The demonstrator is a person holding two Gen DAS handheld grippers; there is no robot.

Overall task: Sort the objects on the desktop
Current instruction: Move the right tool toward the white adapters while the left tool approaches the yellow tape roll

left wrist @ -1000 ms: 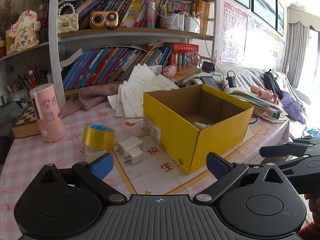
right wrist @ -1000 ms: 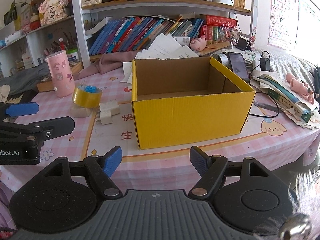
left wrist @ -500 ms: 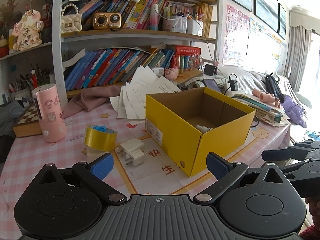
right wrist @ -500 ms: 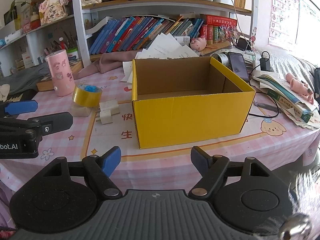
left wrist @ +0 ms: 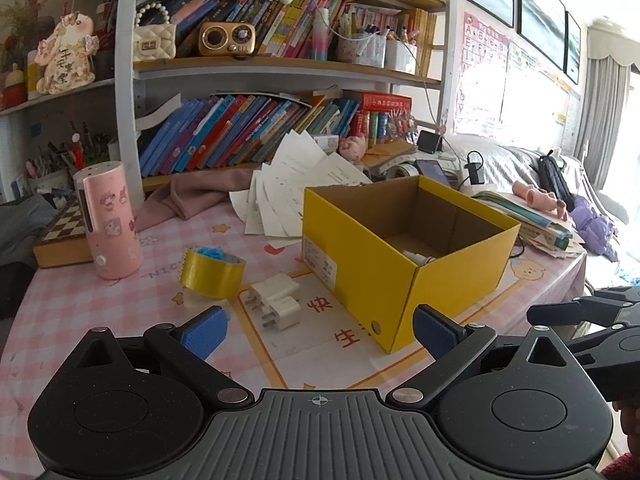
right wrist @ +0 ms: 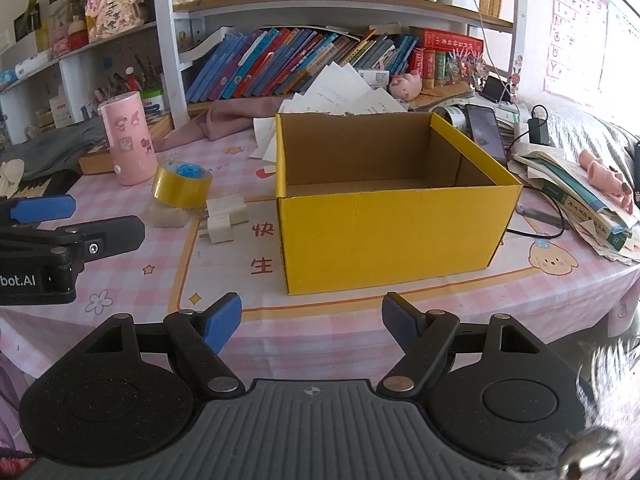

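Two spread grippers (left wrist: 318, 330) (right wrist: 311, 316) before yellow box (right wrist: 394, 228)

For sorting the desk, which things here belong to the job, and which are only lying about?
Job: yellow box, yellow tape roll, white chargers, pink cylinder, left tongs, right tongs, both open.

Lying about: shelf books, loose papers, phone, pink cloth.

Bare tablecloth (right wrist: 320, 320) fronts the yellow box (right wrist: 392, 228) — tape roll (right wrist: 181, 186) and chargers (right wrist: 224, 216) crowd its left flank.
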